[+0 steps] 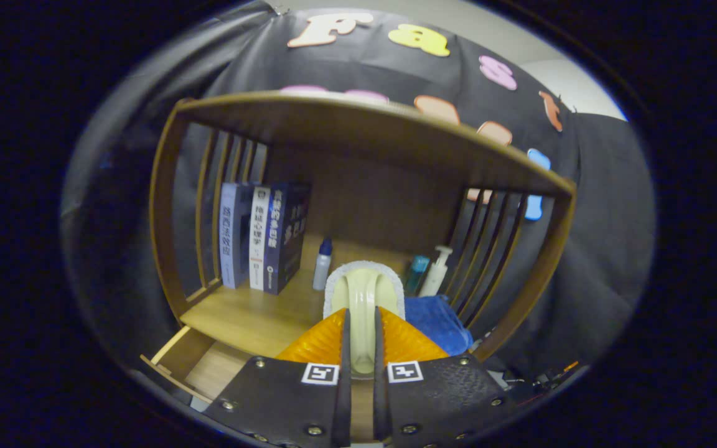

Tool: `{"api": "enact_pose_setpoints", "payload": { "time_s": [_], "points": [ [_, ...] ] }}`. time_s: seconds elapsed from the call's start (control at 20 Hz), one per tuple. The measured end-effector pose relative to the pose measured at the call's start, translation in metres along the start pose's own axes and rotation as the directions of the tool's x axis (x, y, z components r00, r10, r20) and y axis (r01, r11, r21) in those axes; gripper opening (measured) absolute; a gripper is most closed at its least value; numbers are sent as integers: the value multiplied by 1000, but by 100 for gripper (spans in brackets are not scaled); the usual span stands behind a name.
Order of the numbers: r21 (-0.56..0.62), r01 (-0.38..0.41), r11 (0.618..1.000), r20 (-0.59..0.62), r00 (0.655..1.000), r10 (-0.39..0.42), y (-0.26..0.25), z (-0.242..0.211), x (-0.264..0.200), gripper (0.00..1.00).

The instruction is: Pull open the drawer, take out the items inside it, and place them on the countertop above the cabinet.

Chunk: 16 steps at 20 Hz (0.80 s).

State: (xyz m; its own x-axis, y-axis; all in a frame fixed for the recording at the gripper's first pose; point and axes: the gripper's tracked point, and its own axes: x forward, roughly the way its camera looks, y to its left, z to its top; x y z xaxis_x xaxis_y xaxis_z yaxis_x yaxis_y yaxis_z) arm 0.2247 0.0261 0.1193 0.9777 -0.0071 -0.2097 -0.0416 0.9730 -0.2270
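Holding a pale brush (363,287) in the claw (361,318), clenched on its arched handle, a finger on each side. Gripping by the handle leaves the white fuzzy-edged base facing forward and free to set down, probably flat.

Carrying it over the desk (246,314), above the bare strip between the small blue-capped bottle (322,264) and the blue cloth (436,322). Cannot tell whether touching the wood or just above it.

Below left of the fingers: drawer (178,359) pulled out, pale bottom visible in the part showing, rest hidden behind the claw body.

Judging the step as placing, well past the pull-open; cannot say whether more items remain inside.

Crowded landing zone:
- books (262,236) upright against the left slats (212,205), apart from the brush
- pump bottle (436,270) and teal container (417,270) near the right slats, behind the cloth
- top board (365,130) overhead, limiting lift height

Suggest lowering straight into the gap, then releasing; drifting right risks landing on the cloth, drifting left risks tipping the small bottle.
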Motion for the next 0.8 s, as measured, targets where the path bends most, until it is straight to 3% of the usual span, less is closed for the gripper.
{"api": "enact_pose_setpoints", "payload": {
  "time_s": [0.2, 0.35, 0.8],
  "points": [
    [143, -48, 988, -196, 978, 76, 18, -49, 53, 15],
    [228, -37, 973, -309, 945, 108, 24, -92, 80, 14],
    [520, -186, 834, -102, 956, 277, 46, -88, 144, 15]
  ]
}}
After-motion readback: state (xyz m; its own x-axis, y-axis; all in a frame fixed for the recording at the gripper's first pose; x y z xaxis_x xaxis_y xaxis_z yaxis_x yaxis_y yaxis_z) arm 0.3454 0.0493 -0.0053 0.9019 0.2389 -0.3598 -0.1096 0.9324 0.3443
